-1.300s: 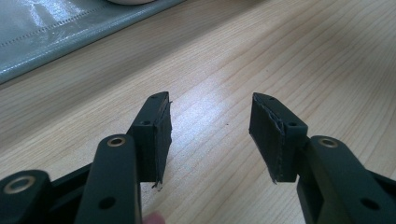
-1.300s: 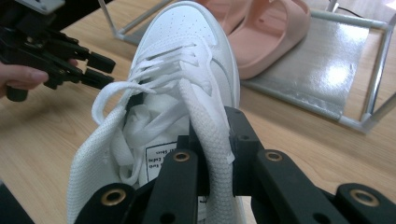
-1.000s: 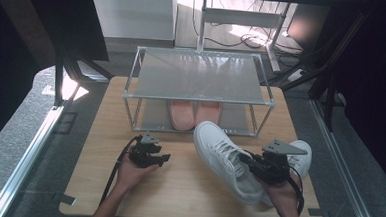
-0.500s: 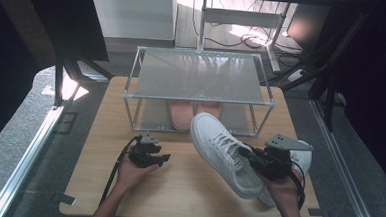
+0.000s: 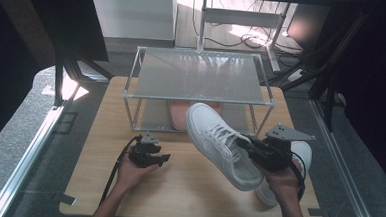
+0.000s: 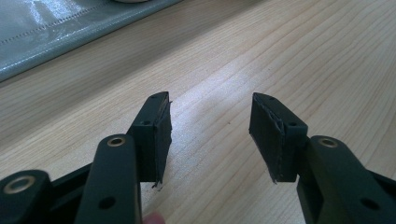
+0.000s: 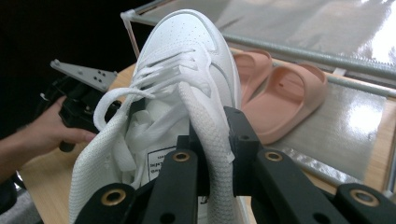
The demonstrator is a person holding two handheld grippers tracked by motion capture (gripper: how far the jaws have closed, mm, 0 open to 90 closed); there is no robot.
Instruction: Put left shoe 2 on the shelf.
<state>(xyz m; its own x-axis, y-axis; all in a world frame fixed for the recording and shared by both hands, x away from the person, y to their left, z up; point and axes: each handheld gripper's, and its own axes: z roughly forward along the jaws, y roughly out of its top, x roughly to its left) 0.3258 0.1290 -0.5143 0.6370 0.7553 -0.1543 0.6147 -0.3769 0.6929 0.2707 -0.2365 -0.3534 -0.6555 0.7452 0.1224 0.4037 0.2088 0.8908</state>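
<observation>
A white lace-up sneaker hangs tilted above the table, its toe toward the rack. My right gripper is shut on the sneaker's collar at the opening; in the right gripper view the jaws pinch the padded collar and the sneaker's toe points away. A second white sneaker lies on the table beneath the right hand. My left gripper rests low over the table at the left. In the left gripper view its jaws stand open over bare wood.
A two-level metal rack with translucent shelves stands at the back of the wooden table. A pair of pink slippers sits on its lower shelf. The other hand with its gripper appears at the left of the right gripper view.
The right gripper has risen with the white sneaker, whose toe now sits higher and closer to the rack front. The left gripper has stayed put.
</observation>
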